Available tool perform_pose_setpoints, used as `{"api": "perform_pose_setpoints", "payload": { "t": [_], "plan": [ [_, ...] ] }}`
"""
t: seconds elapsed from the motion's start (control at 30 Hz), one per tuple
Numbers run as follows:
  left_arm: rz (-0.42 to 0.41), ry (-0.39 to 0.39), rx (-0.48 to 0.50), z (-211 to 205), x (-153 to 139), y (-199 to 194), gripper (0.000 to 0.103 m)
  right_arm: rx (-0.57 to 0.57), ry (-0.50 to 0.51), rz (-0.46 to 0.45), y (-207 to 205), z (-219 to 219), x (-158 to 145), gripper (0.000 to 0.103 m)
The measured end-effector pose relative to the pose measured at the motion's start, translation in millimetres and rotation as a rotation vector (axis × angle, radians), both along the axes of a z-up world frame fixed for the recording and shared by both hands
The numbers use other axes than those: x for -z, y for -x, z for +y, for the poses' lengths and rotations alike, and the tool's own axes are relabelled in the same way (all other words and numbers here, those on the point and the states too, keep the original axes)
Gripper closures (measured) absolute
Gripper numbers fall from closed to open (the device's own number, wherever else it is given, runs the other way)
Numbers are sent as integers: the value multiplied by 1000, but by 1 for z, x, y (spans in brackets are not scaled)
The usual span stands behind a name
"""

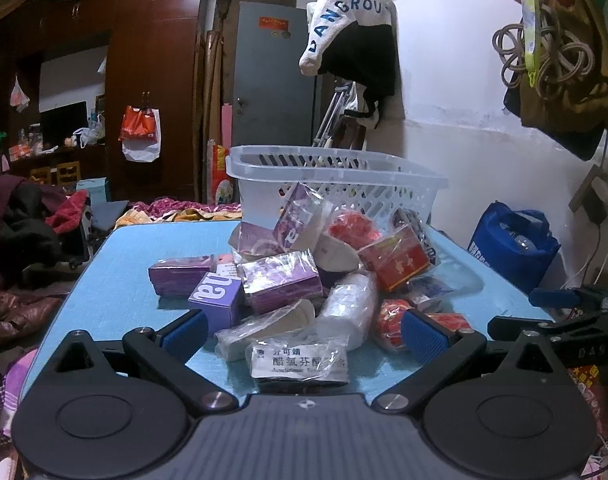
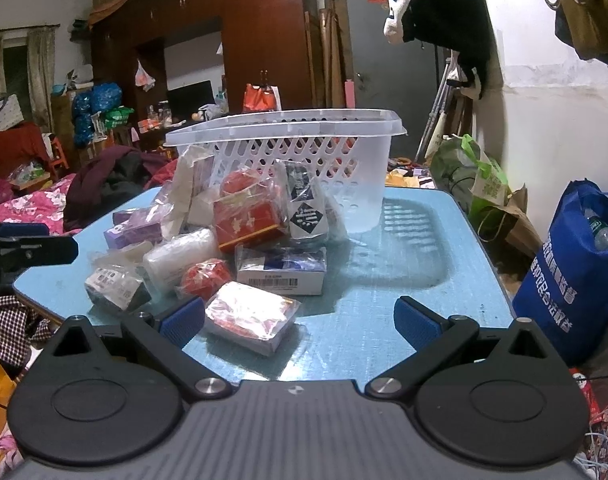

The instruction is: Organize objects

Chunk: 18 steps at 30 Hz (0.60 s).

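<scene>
Both fisheye views are taken low over the near edge of the light blue tabletop (image 1: 116,280), each looking forward along its own gripper's two blue-padded fingers toward the translucent white slotted plastic basket (image 1: 336,184) at the far side. The left wrist view is set close to the heap of wrapped purple, red and white packets (image 1: 304,280), which is seen from its left-hand end with the white wall beyond; the right wrist view is placed at the heap's right-hand end, with bare tabletop ahead. The same basket (image 2: 288,148), heap, tabletop, dark wooden wardrobe (image 2: 260,36) and grey door (image 1: 272,72) are shared by both views.
</scene>
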<state>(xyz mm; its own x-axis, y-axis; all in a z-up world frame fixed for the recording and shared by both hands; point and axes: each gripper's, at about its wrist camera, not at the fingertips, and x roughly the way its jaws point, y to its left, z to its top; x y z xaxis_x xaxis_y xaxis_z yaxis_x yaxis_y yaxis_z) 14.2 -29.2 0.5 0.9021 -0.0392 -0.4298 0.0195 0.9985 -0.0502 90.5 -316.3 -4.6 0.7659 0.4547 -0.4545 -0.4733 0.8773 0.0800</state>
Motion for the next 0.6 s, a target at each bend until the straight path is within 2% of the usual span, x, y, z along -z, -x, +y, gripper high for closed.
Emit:
{"api": "perform_pose_setpoints", "payload": {
  "t": [0.17, 0.3, 0.6],
  "plan": [
    [19, -10, -28, -3, 4, -2, 0, 6, 21, 4, 0, 3, 0, 0],
    [31, 2, -9, -5, 6, -1, 0, 16, 37, 5, 3, 1, -1, 0],
    [24, -23, -3, -14, 6, 2, 0, 20, 43, 7, 1, 1, -2, 0]
  ]
}}
